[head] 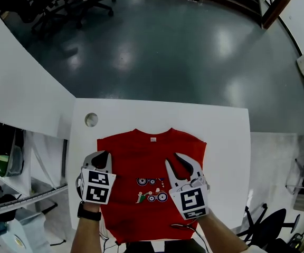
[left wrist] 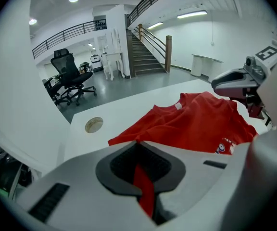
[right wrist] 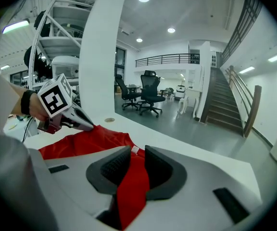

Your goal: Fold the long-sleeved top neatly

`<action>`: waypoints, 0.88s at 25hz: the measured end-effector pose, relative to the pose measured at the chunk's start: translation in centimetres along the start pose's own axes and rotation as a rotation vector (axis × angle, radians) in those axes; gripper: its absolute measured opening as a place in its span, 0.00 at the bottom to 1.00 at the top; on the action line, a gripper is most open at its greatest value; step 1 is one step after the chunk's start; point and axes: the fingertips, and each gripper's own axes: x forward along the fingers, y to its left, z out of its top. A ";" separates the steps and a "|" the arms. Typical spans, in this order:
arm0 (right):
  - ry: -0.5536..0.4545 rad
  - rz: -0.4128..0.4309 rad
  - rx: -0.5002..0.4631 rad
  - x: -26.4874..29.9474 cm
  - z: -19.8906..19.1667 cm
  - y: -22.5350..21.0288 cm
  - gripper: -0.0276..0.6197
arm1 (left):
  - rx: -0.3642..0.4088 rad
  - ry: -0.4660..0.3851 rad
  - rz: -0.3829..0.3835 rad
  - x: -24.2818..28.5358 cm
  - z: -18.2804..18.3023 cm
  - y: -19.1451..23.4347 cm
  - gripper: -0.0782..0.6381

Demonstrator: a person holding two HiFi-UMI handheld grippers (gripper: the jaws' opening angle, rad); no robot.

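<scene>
A red long-sleeved top (head: 152,157) lies flat on the white counter (head: 226,130), neck towards the far edge, its sleeves tucked out of sight. The left hand-held gripper (head: 103,156) sits at the garment's left edge with its jaws clamped tight on a thin ridge of red cloth (plain in its own view (left wrist: 139,165)). The right hand-held gripper (head: 172,158) rests on the right half of the top – its jaws stand narrow, pinching a thicker fold of fabric (right wrist: 132,165). A round hole (head: 91,119) marks the counter's far left corner.
</scene>
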 end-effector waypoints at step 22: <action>0.105 -0.108 0.034 -1.1 -3.5 -3.1 0.21 | -0.109 0.023 0.080 -1.2 -2.5 3.4 0.24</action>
